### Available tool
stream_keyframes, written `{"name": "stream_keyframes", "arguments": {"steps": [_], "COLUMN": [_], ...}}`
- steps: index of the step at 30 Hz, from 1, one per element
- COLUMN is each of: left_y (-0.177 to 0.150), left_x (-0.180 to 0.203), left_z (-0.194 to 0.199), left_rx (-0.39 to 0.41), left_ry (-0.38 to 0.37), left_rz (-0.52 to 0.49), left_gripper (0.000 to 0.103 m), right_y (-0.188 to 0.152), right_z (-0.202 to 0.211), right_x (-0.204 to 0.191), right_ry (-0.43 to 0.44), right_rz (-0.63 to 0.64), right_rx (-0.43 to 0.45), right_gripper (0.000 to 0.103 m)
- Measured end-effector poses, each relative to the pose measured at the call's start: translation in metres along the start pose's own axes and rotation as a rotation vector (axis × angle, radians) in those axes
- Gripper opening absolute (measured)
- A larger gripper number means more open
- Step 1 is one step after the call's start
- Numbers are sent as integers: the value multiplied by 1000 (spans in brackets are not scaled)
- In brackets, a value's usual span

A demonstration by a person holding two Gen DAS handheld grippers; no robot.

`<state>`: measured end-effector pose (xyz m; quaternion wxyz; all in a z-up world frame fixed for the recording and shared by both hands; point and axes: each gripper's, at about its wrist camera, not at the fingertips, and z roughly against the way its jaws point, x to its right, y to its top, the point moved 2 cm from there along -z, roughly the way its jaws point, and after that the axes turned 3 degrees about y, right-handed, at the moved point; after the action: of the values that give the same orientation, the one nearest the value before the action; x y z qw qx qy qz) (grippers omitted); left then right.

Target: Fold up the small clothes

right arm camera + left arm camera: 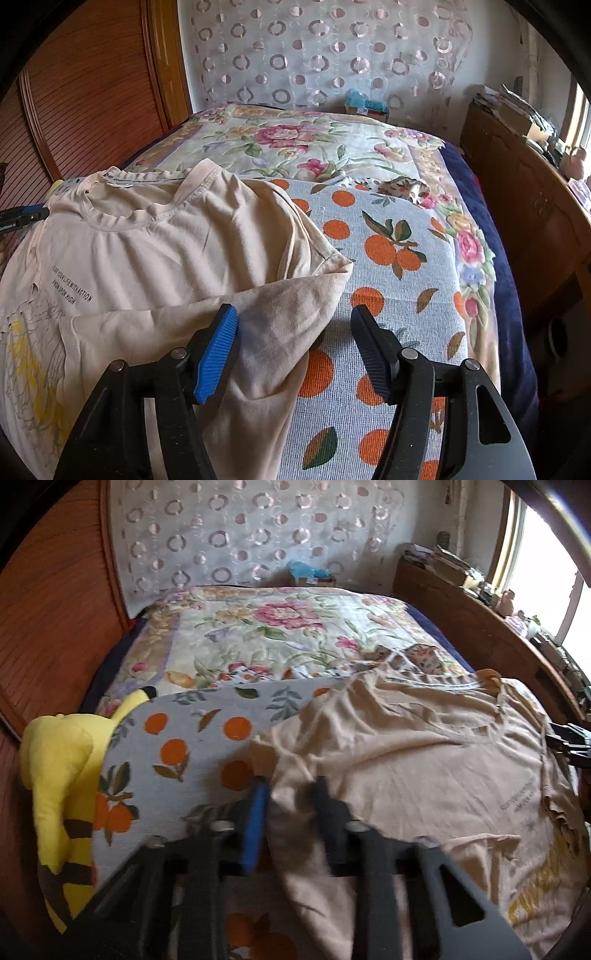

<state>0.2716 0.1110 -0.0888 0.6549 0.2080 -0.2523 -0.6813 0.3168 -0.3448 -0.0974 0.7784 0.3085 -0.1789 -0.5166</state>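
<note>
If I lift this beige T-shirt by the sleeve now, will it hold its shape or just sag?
Likely sag: the beige T-shirt lies in soft wrinkles, and its sleeve is folded over limply. It looks thin and light, so it should lift easily. Expect it to drag across the orange-print cloth rather than slide cleanly, since both look like textured fabric.

Daylit bedroom, heavy fisheye bend

Daylight enters from the window (546, 572) at two o'clock, blown out white; left wrist view is motion-blurred around its hand-held gripper (291, 786), right wrist view sharp; corners black, soft shadows on the bed (332, 147)
</note>
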Motion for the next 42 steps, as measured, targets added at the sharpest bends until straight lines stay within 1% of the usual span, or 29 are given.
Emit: {"name": "stream_keyframes", "arguments": {"steps": [1,2,3,5,7,9,15,24,26,27,28,29,30,32,34,36,38,42], "left_y": [1,2,5,12,17,19,18,14,10,7,5,2,0,-4,-10,-15,-20,-33], "left_x": [1,2,2,-5,-15,-21,-20,7,15,20,24,28,31,37,42,46,48,50], "left_z": [2,3,6,16,20,20,21,58,68,74,78,82,85,94,105,113,124,148], "left_rx": [2,7,20,63,80,80,86,147,159,166,170,175,179,188,200,210,223,250], "left_ry": [-13,-16,-7,42,73,80,69,19,6,-3,-8,-15,-19,-30,-35,-34,-30,-22], "left_rz": [-4,-8,-11,-2,12,15,9,-25,-33,-39,-44,-49,-50,-54,-56,-58,-58,-50], "left_gripper": [8,7,7,6,6,6,6,5,5,5,5,5,5,5,5,5,5,5], "right_y": [0,0,0,0,0,0,-1,7,10,12,13,13,13,12,10,8,5,-5], "right_z": [0,0,0,0,0,0,0,-5,-7,-8,-8,-9,-9,-6,4,20,39,76], "right_x": [0,-1,-1,-1,-1,-1,0,2,4,5,5,4,4,1,-4,-10,-18,-27], "right_ry": [0,1,1,0,0,0,-1,26,34,43,56,74,99,98,108,119,113,110], "right_rz": [0,1,0,0,0,0,1,15,18,17,18,17,14,25,34,47,66,87], "right_rx": [0,0,0,0,0,1,1,-9,-1,4,3,-1,-7,8,43,89,137,207], "right_gripper": [67,67,67,67,67,67,68,67,56,43,22,13,9,7,6,6,6,5]}}
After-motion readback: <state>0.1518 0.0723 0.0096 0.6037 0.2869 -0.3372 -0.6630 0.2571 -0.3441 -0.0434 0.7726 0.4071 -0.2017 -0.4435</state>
